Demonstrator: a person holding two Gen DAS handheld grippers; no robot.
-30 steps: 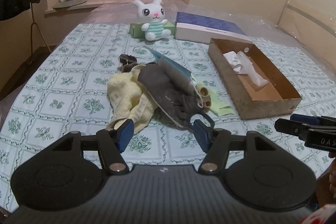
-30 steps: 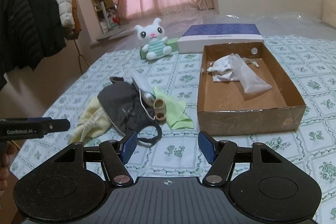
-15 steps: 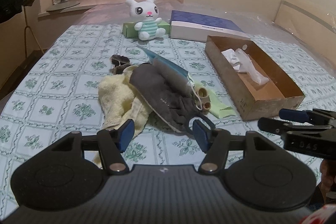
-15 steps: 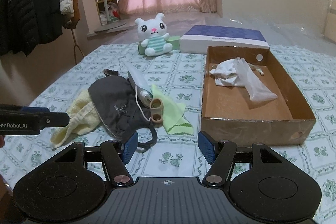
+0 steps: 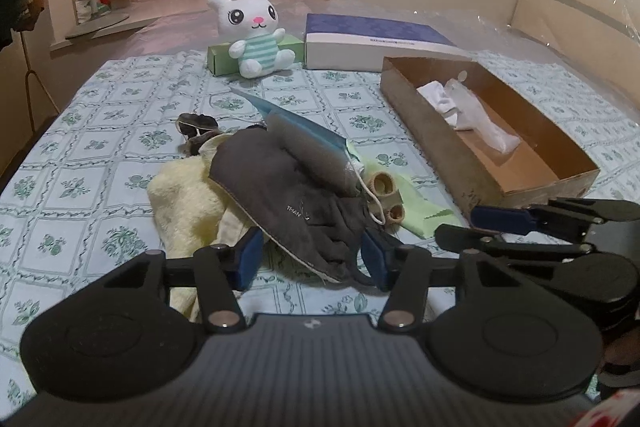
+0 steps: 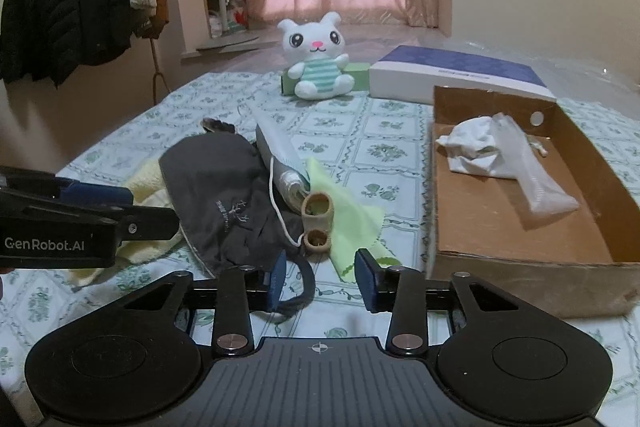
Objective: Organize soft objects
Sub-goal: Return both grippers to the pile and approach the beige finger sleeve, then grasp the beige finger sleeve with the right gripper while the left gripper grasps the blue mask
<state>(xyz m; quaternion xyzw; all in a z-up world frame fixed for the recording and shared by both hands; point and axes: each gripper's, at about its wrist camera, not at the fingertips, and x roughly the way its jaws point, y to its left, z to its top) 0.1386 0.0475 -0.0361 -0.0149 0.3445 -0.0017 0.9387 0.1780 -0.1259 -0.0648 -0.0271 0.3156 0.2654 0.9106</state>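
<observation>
- Left wrist view: the left gripper (image 5: 311, 258) is low over the bed with its two blue fingers apart, one on each side of the near edge of a dark grey cloth (image 5: 280, 203).
- The grey cloth is soft and crumpled. It lies on top of a fluffy yellow towel (image 5: 184, 203), in a pile in the middle of the green flowered sheet (image 5: 80, 163).
- A blue face mask (image 5: 296, 123) pokes out at the far side of the pile. A light green cloth (image 5: 424, 211) lies to its right.
- The right gripper (image 5: 496, 227) shows at the right, seen from the side, so I cannot tell from here how wide it is.
- Right wrist view: the right gripper (image 6: 320, 277) has its fingers apart and holds nothing. A dark strap loop (image 6: 302, 289) lies between them.
- This view shows tiny tan baby shoes (image 6: 318, 223) on the light green cloth (image 6: 352, 223).
- It also looks right into the cardboard box (image 6: 520, 269) on the right, with a white cloth (image 6: 472, 143) inside.
- A white bunny toy (image 6: 318, 63) sits at the far end.
</observation>
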